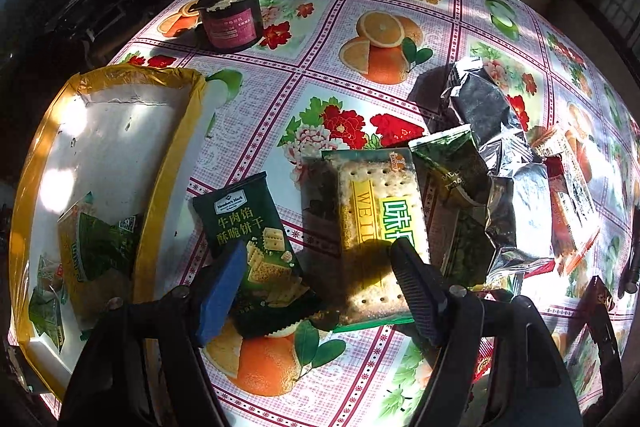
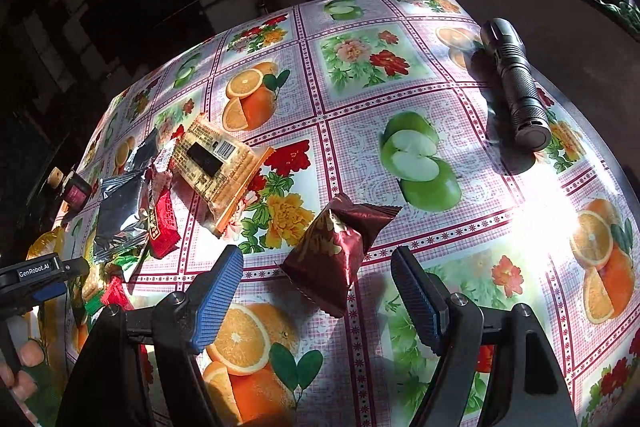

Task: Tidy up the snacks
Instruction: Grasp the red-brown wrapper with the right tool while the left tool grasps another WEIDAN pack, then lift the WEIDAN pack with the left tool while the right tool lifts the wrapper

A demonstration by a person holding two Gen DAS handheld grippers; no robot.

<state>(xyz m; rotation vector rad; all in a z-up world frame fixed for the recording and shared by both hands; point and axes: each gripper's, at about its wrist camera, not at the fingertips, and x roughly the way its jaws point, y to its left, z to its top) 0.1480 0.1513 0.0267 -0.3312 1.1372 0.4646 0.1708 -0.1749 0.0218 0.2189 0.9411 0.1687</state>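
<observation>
Two claws, both wide, nothing held.
We log the left claw (image 1: 318, 267) over the dark green packet (image 1: 256, 251), long axis up-frame; tray (image 1: 176, 163) at left holds few packets. Right claw (image 2: 316, 285) frames the maroon packet (image 2: 338, 251), lower centre.

My left wrist camera is looking steeply down along its gripper (image 1: 318, 259) at the table (image 1: 320, 19), close above green packets (image 1: 250, 239) beside a box (image 1: 172, 163). My right wrist camera is looking down less steeply along its gripper (image 2: 318, 267), close to a maroon packet (image 2: 340, 247), with a torch (image 2: 516, 83) farther off. Both views are sharing the silver bag (image 1: 488, 115) (image 2: 120, 215), the jar (image 1: 232, 15) (image 2: 74, 189) and the fruit-patterned cloth.
</observation>
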